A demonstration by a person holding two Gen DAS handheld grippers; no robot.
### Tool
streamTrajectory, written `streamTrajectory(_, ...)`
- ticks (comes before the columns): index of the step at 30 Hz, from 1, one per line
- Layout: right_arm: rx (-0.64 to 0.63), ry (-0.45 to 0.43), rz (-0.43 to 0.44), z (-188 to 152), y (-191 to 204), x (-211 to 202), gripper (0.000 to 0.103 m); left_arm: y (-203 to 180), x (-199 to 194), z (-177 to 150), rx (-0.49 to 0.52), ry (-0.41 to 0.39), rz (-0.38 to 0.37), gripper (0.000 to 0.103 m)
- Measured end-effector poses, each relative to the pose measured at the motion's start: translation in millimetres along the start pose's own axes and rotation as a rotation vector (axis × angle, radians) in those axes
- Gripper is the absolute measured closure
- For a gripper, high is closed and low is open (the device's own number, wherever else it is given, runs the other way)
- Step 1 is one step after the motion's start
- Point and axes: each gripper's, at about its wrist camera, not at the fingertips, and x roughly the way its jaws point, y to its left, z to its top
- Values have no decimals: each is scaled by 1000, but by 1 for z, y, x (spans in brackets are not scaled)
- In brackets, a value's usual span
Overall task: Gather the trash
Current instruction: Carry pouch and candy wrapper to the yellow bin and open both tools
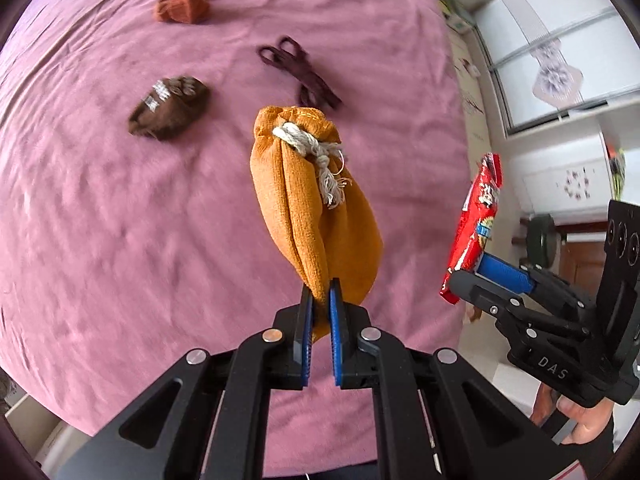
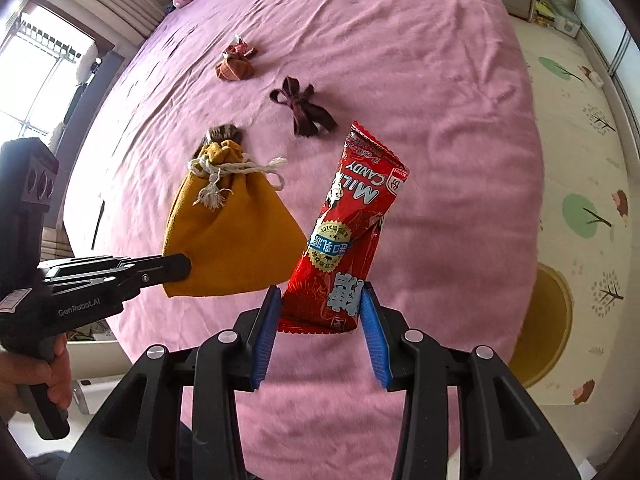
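Left wrist view has the left gripper pinching the bottom of a mustard drawstring pouch up over the pink bedspread, while the right gripper squeezes a red candy wrapper just beside it, also lifted.

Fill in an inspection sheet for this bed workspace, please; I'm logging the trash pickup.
Surface: pink bedsheet, wrinkled.
Job's things: red candy wrapper and mustard drawstring pouch, both lifted off the bed.
Clutter: dark brown pouch, rust pouch with wrappers on top, maroon ribbon bow.
Grippers: left gripper pinches the pouch's corner; right gripper clamps the wrapper.
Cables: nothing seen.
Surroundings: patterned floor mat, window.
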Motion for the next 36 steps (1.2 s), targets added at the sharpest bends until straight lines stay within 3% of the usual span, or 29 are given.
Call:
streamTrajectory(10, 88, -29, -56, -61, -48, -33, 64, -78, 13, -39, 197, 58, -11, 96)
streamTrajectory(26, 337, -119, -140, -124, -163, -84, 64, -224, 62, -45, 478, 142, -36, 95)
streamTrajectory(36, 424, -122, -178, -146, -218, -98, 63, -295, 97, -43, 607, 202, -65, 95)
